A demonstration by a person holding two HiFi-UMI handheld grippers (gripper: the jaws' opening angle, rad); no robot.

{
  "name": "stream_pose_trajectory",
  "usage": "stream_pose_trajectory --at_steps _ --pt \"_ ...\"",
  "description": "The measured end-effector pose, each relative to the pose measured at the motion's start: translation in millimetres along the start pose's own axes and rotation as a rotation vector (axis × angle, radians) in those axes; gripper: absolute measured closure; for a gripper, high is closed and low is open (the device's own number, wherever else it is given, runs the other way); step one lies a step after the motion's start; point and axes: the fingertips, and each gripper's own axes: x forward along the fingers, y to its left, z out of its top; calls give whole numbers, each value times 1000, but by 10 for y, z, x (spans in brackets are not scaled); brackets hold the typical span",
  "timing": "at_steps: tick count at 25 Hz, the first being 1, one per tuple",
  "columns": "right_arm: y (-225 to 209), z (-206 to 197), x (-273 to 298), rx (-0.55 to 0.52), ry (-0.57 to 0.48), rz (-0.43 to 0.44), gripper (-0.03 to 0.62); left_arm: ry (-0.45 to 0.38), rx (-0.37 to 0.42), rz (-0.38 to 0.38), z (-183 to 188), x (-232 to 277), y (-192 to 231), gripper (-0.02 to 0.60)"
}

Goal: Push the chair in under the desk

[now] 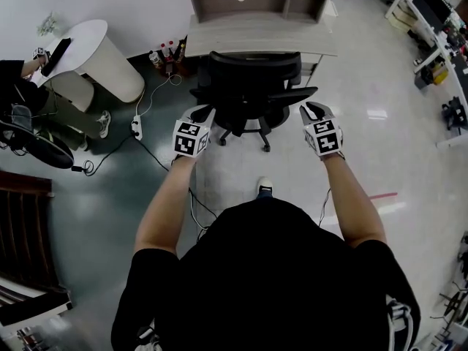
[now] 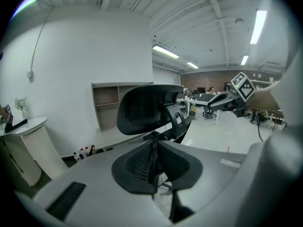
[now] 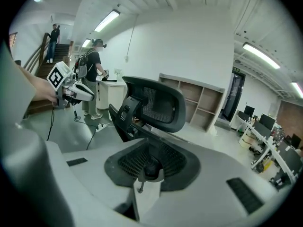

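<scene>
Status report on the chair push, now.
Both shut, empty: left gripper and right gripper flank the office chair back. Chair faces desk, wheel base out in front. Power strip on floor to its left, off its path.

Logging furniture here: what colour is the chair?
The chair is black, shown best in the head view.

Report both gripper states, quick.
Left gripper: closed, holding nothing.
Right gripper: closed, holding nothing.
</scene>
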Motion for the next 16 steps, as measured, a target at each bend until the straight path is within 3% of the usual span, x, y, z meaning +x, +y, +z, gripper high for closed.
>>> stream_pose_trajectory --at_steps 16 --pt "110 -55 -316 118 -34 -15 560 -30 -60 18 -87 -349 -83 563"
